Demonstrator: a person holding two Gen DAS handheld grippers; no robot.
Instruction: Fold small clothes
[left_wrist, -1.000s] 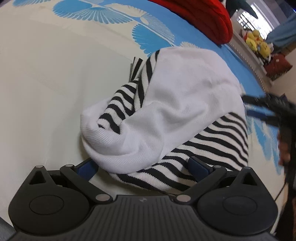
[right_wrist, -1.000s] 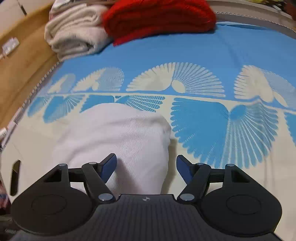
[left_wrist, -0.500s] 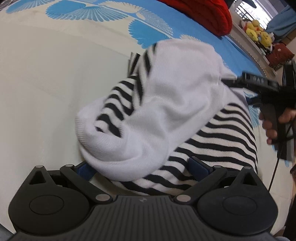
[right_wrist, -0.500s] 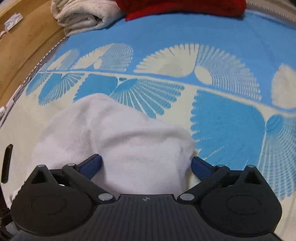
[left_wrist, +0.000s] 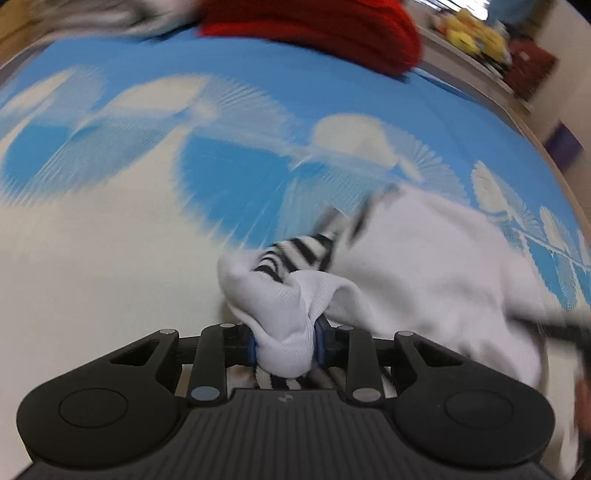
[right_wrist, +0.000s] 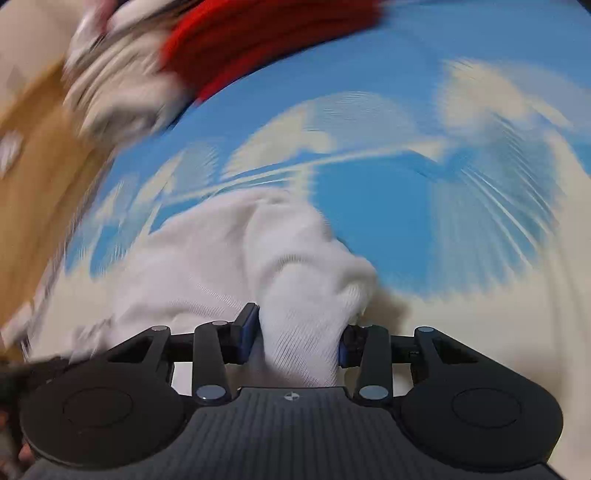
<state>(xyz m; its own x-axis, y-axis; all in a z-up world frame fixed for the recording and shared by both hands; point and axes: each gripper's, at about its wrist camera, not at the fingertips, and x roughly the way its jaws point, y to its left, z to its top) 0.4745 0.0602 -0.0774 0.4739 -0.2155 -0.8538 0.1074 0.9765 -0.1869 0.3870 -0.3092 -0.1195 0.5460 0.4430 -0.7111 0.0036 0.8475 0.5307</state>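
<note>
Both claws, left claw (left_wrist: 285, 345) and right claw (right_wrist: 295, 341), have clamped onto one striped white garment (left_wrist: 406, 266), red pile (left_wrist: 314, 26) at 12 o'clock

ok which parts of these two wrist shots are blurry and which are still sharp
Left wrist view: the blue-and-cream bedspread and red knit are streaked by motion, while the left gripper and the pinched garment stay crisp. Right wrist view: heavier smear across the background, strongest at the top left; the right gripper and the white fabric it clamps stay sharp.

Left claw (left_wrist: 285, 343) pinches the white striped garment (left_wrist: 406, 273) over the blue-patterned bedspread (left_wrist: 229, 177).
</note>
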